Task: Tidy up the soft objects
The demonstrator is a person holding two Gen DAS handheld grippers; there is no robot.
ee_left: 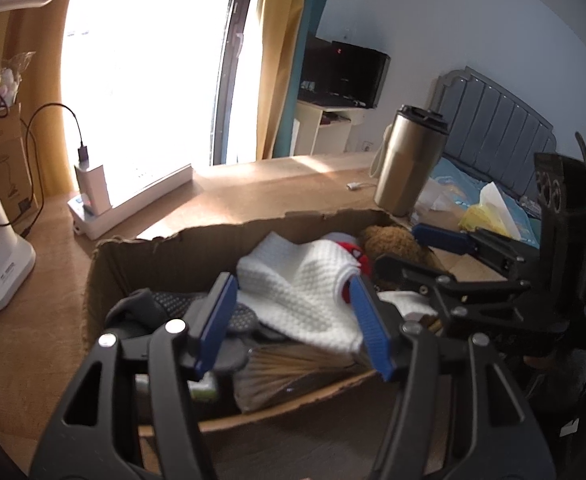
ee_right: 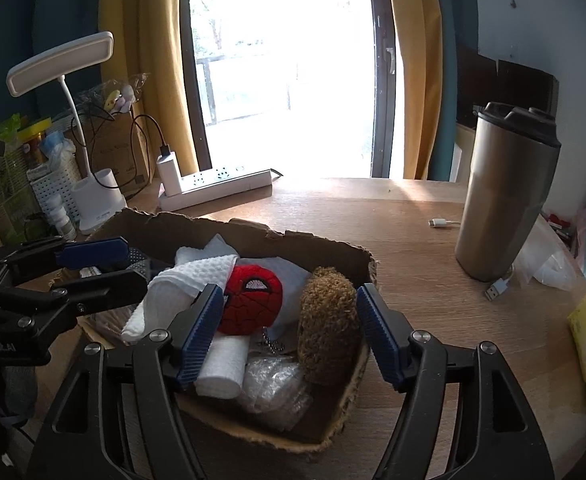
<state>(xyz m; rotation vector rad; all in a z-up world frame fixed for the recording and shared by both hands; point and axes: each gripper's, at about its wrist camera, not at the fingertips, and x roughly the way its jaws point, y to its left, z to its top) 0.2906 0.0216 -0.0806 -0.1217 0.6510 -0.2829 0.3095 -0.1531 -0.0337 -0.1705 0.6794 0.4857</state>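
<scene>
The soft things lie together in an open cardboard box (ee_right: 293, 242) with torn edges, on the wooden worktop (ee_right: 413, 232). Both tongs hang above it, tilted down into it, and neither holds anything.

The right tongs (ee_right: 289, 336) stand apart, with the brown fuzzy plush (ee_right: 327, 326) and the red spider-mask plush (ee_right: 251, 304) framed between the 2 blue ribbed pads, which press on nothing. The brown plush is the nearer piece for this side: it lies just inside the right pad, upright, its long axis running away from the tongs. The red plush is round and sits just beside the left pad.

The left tongs (ee_left: 295, 328) are also apart, over the other end of the box. Ahead of them lies the white waffle-weave cloth (ee_left: 305, 288), loosely folded and draped across the other pieces, so this hand is nearer to it. Beside it lies a dark grey dotted fabric (ee_left: 165, 304).

In the right view a rolled white towel (ee_right: 221, 368) and some crinkled clear plastic (ee_right: 273, 388) lie at the near wall. All these would yield under a grip. A steel tumbler (ee_right: 505, 192) stands apart on the worktop.
</scene>
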